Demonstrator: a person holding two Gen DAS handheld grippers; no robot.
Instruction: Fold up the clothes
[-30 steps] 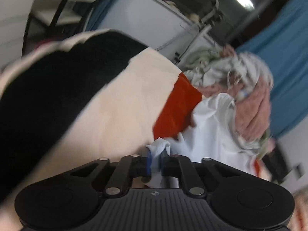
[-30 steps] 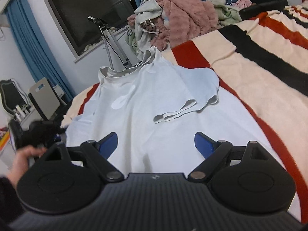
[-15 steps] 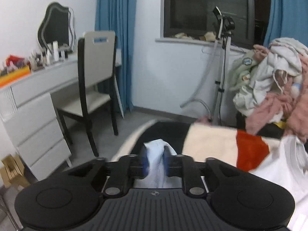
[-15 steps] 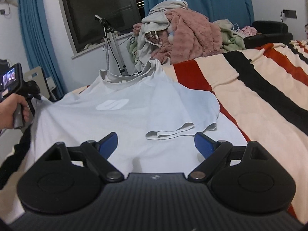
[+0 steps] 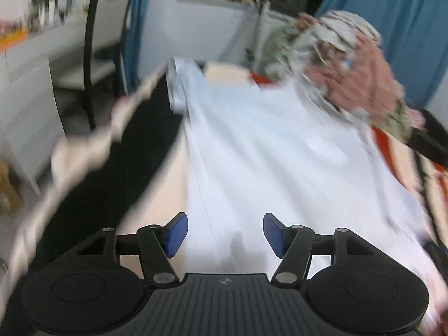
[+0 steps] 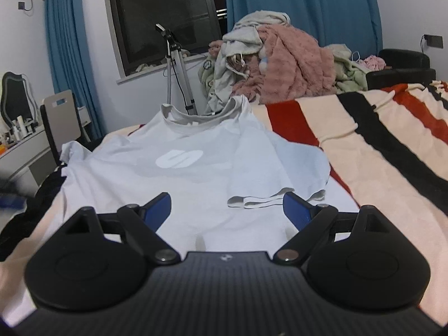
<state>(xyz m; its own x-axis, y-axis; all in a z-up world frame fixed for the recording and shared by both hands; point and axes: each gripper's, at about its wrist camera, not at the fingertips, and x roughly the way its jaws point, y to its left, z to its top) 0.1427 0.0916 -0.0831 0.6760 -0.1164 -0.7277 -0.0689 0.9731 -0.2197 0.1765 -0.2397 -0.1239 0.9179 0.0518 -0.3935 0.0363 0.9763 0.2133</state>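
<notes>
Pale grey short-sleeved cotton T-shirt [image 6: 196, 173] spread front-up on the striped cream, red and black blanket [image 6: 392, 151], directly ahead of both grippers, collar at the far end. Left gripper [image 5: 222, 233] with jaws apart and nothing between the blue pads, cloth only lying beneath them. Right gripper [image 6: 226, 208] wide open and empty, low over the near hem.

Risks from here: right sleeve [image 6: 277, 179] doubled over itself just beyond the right pad, likely to get creased into any fold made now; left sleeve [image 6: 72, 151] bunched near the blanket edge, liable to slip off; heavy blur in the left view, so a grab made now could miss.

Against a second ago: left jaws just opened, the clamped wad of white cloth now let go; right jaws unchanged.
</notes>
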